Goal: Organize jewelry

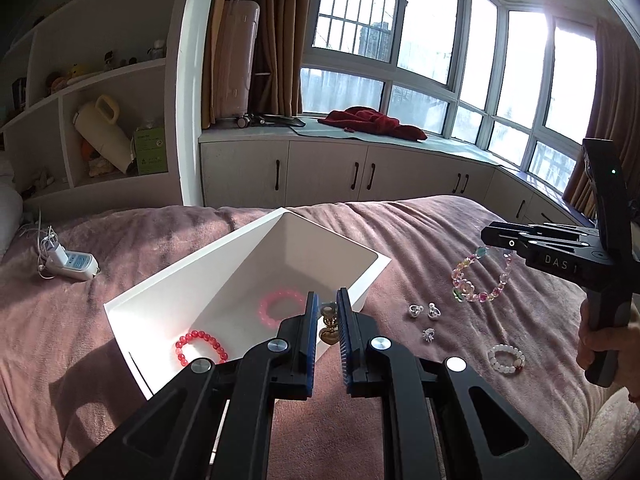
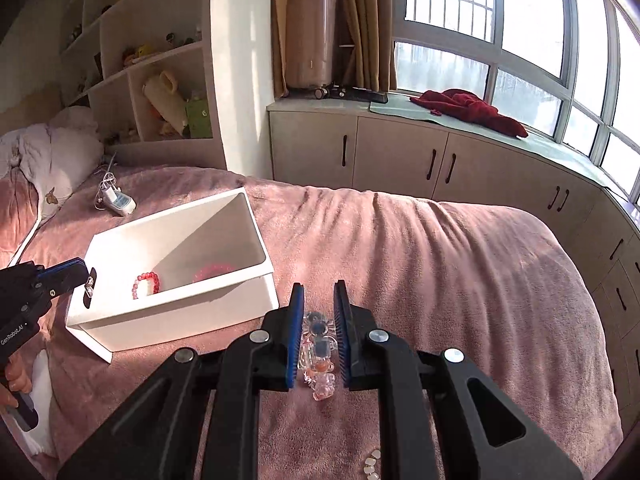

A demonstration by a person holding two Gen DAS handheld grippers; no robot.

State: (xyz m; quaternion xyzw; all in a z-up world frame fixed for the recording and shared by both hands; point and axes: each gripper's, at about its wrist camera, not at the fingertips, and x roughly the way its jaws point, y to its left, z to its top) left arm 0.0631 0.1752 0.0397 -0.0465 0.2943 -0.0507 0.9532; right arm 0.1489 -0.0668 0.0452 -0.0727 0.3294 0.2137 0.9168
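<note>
far left on the pink bedspread (image 1: 120,256) lies a white power strip (image 1: 76,266) with its cable, well apart from the action. next over, the white storage box (image 1: 224,264) sits open on the bed, and inside it a red bead bracelet (image 1: 200,346) lies near the front wall with a pink bead bracelet (image 1: 280,308) deeper in.

the left gripper (image 1: 327,312) reaches forward and level over the box's near rim, fingers narrow, pinching a gold heart pendant (image 1: 330,326) that hangs between the blue pads right above the rim. from the right wrist view the same gripper (image 2: 86,280) comes in from the left edge, tip at the box's (image 2: 172,316) near corner, a small shiny piece dangling from it, the person's hand below on the handle.

moving right on the blanket: three small silver charms (image 1: 426,318) lie close together, then a white bead bracelet (image 1: 506,358) nearer the edge.

further right, the right gripper (image 1: 496,238) points in from the side, tilted down, its tip over the pastel flower-bead bracelet (image 1: 482,276). in its own view, the right gripper (image 2: 318,332) has its fingers parted narrowly around that bracelet (image 2: 320,356), which lies on the bedspread (image 2: 440,272) between the pads; i cannot tell whether they touch it.
</note>
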